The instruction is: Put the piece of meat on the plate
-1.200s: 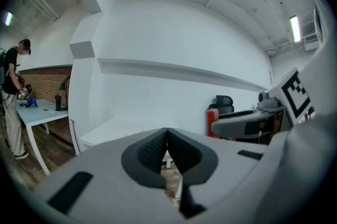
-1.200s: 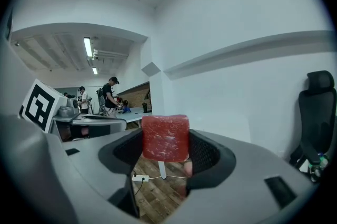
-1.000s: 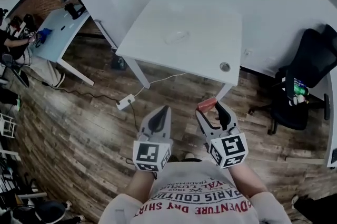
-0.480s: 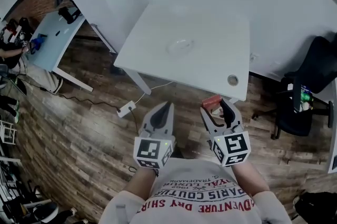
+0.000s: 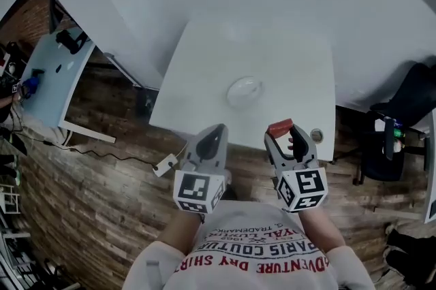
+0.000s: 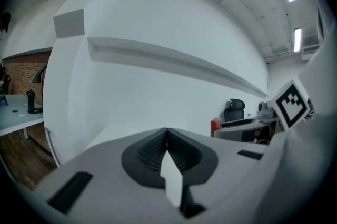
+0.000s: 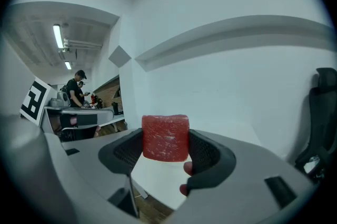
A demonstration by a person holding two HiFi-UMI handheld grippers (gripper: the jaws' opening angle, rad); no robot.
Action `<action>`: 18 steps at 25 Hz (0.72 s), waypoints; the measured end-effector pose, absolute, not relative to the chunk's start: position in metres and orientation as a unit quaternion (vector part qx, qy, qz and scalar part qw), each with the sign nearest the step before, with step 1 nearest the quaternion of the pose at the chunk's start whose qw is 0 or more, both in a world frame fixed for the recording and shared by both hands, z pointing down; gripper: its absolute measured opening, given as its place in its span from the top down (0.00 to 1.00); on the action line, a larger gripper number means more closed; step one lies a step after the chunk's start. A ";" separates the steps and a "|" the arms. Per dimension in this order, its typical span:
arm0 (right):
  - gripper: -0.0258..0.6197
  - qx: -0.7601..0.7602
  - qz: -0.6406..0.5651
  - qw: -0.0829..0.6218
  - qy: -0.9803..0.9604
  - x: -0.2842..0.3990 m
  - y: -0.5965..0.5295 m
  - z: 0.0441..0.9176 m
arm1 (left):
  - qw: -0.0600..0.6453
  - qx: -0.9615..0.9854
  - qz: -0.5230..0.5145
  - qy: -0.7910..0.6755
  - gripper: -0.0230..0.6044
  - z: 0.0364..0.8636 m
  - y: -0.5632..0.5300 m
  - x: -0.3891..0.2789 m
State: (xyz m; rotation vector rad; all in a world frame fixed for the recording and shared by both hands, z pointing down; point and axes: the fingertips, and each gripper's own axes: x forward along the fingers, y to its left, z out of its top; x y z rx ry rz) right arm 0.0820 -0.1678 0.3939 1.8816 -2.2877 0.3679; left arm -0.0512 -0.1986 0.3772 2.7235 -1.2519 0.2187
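Right gripper [image 5: 285, 140]: I'm clamped on the meat [image 5: 280, 127]
Left gripper [image 5: 213, 137]: closed, empty
Change: table [image 5: 197, 84] edge has slid closer, plate [image 5: 244, 91] just ahead
Next: reach, lower, release

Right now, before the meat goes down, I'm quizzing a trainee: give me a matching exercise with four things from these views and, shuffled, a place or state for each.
Things:
1. red cube of meat
2. clear round plate
3. left gripper
4. black office chair

Places or states:
A. jaws together, nothing between them
B. empty, on the white table
C. on the floor, right of the table in the head view
D. clamped in the right gripper

Pairs: 1-D, 2-B, 3-A, 4-C.
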 end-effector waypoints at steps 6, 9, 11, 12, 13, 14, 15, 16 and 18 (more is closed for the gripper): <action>0.53 0.654 0.140 0.086 -0.738 0.073 -0.236 0.399 | 0.077 0.920 0.084 -0.374 0.95 0.384 -0.272 -0.056; 0.53 0.662 0.148 0.095 -0.728 0.074 -0.258 0.404 | 0.083 0.925 0.086 -0.361 0.95 0.389 -0.298 -0.051; 0.53 0.665 0.156 0.103 -0.723 0.077 -0.270 0.409 | 0.090 0.926 0.088 -0.355 0.95 0.391 -0.309 -0.046; 0.53 0.665 0.160 0.108 -0.722 0.079 -0.275 0.412 | 0.092 0.927 0.090 -0.352 0.95 0.393 -0.313 -0.044; 0.53 0.663 0.165 0.113 -0.721 0.080 -0.280 0.415 | 0.093 0.927 0.093 -0.351 0.95 0.396 -0.316 -0.041; 0.53 0.660 0.168 0.118 -0.722 0.082 -0.286 0.419 | 0.095 0.927 0.097 -0.351 0.95 0.399 -0.321 -0.039; 0.53 0.657 0.172 0.125 -0.723 0.083 -0.292 0.423 | 0.097 0.925 0.100 -0.353 0.95 0.403 -0.325 -0.037; 0.53 0.653 0.177 0.132 -0.725 0.084 -0.298 0.428 | 0.101 0.923 0.103 -0.356 0.95 0.407 -0.330 -0.036; 0.53 0.642 0.188 0.148 -0.728 0.085 -0.308 0.439 | 0.109 0.919 0.108 -0.364 0.95 0.416 -0.339 -0.033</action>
